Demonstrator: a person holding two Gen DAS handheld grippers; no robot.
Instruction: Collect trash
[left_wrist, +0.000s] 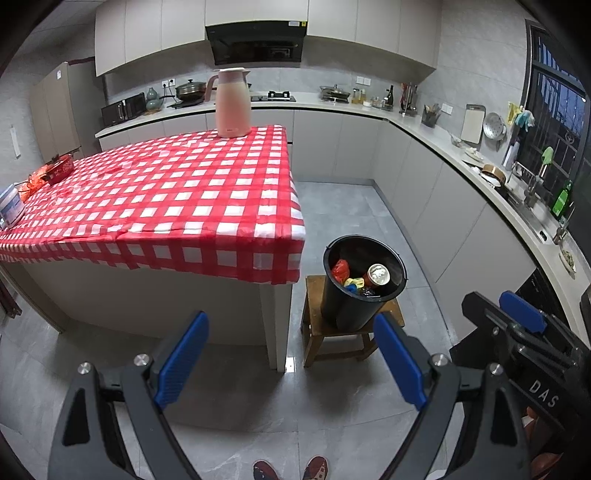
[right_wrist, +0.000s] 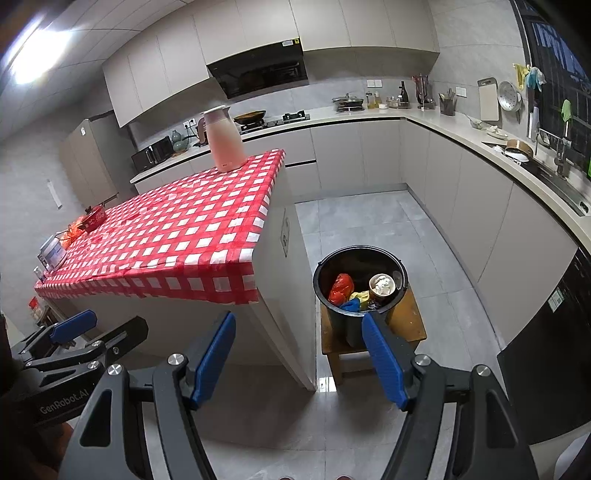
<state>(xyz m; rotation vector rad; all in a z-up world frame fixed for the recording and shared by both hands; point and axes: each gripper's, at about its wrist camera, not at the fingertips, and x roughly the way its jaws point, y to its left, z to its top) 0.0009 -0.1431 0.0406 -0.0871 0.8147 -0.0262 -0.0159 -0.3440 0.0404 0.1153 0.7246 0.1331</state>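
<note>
Trash (left_wrist: 360, 278) sits inside the black bucket (left_wrist: 334, 295) on a wooden stool (left_wrist: 314, 325), at three o'clock from the checkered table (left_wrist: 166, 192). Left gripper (left_wrist: 291, 354) and right gripper (right_wrist: 299, 354) both hang spread apart, grasping nothing, over grey floor.

We note the bin (left_wrist: 364, 282) on a stool (left_wrist: 314, 325) on the floor, at three o'clock of the table's (left_wrist: 177, 192) near corner. Trash (left_wrist: 360, 277) lies in the bin. A jug (left_wrist: 232, 103) stands at the table's far edge, twelve o'clock; the counter (left_wrist: 424, 129) runs behind.
</note>
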